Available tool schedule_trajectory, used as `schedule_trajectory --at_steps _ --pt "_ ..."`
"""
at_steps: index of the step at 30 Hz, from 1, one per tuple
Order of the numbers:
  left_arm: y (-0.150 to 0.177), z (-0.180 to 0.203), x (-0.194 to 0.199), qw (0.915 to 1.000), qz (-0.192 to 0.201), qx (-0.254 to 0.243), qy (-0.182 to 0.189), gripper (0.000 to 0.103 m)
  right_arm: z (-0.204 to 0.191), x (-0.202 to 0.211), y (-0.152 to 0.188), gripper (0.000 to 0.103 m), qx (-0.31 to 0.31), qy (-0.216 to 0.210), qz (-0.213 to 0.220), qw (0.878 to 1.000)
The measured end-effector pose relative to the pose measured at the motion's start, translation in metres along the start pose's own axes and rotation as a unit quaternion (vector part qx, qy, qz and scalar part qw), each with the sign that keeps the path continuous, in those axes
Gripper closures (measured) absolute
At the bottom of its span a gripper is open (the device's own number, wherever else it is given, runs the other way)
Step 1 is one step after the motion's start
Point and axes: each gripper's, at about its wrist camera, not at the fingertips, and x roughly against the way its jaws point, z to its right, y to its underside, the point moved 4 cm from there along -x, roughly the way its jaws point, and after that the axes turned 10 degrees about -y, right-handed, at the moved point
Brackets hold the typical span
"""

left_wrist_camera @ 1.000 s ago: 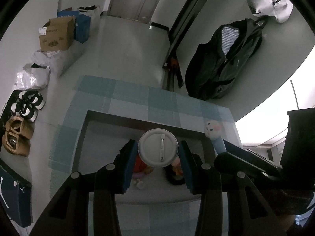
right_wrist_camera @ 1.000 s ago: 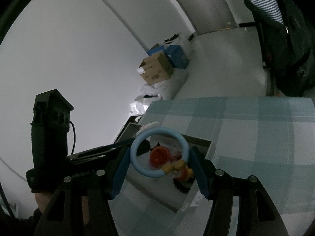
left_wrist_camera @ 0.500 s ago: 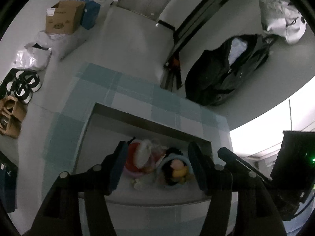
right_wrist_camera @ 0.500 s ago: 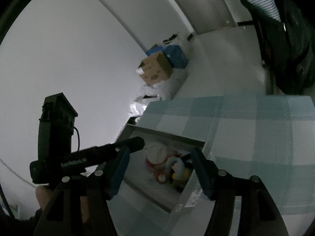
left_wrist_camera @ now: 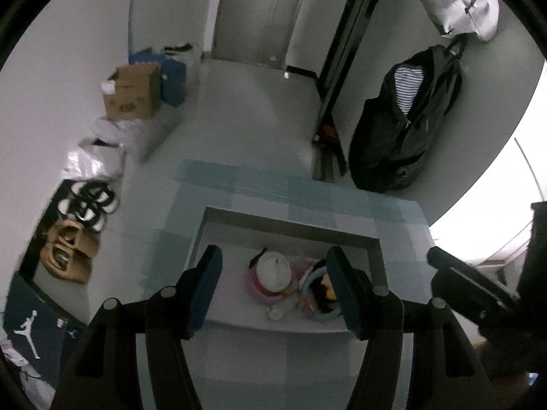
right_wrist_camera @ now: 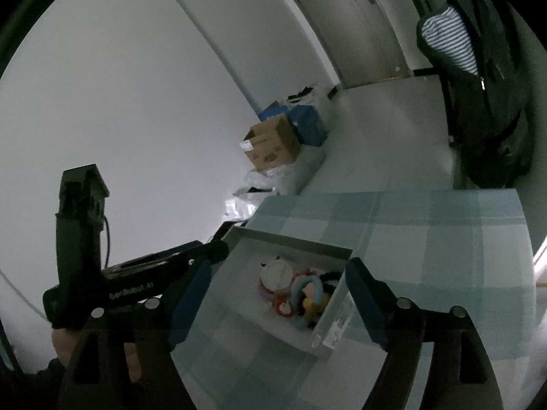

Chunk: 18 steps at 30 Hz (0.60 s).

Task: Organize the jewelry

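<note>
Overall, a table under a teal-and-white checked cloth (left_wrist_camera: 403, 239) fills the near field, with pale floor running beyond it to a closed door (left_wrist_camera: 259, 10) at 12 o'clock. A black jacket (left_wrist_camera: 403, 130) over a striped shirt hangs at 2 o'clock, a white bag (left_wrist_camera: 458, 0) above it. A brown cardboard box (left_wrist_camera: 131, 92) sits at 10 o'clock against the wall, a blue box just behind it, with sandals and tan slippers (left_wrist_camera: 68, 249) lower along the floor at 9 o'clock.

On the cloth lies a shallow grey tray (left_wrist_camera: 290, 220), open-topped. Its contents are bunched toward the 3 o'clock end: a white round badge (left_wrist_camera: 273, 268) resting on a pink ring (left_wrist_camera: 263, 292), and just beside them a pale blue ring (left_wrist_camera: 323, 314) lying over small yellow and black trinkets. A small white piece (left_wrist_camera: 275, 313) lies at 6 o'clock of the pink ring. In the right wrist view the same cluster sits against the tray's nearer wall (right_wrist_camera: 328, 328).

Left gripper (left_wrist_camera: 275, 287): jaws parted, nothing between the pads; it hangs above the tray, blue pads bracketing the cluster.

Right gripper (right_wrist_camera: 275, 294): jaws have just been opening, now wide, nothing between them; also above the tray. A hand (right_wrist_camera: 65, 341) grips the left tool's handle at 8 o'clock in this view.
</note>
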Motion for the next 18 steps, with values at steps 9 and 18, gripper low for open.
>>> schedule_trajectory --at_steps 9,18 --pt "0.018 -0.006 0.014 0.9988 0.020 -0.007 -0.045 0.044 -0.008 0.020 0.013 0.010 0.014 0.031 0.023 0.999" --pt "0.031 -0.001 0.036 0.9964 0.056 -0.018 -0.060 0.033 -0.018 0.035 0.023 0.005 0.029 0.046 0.037 0.998"
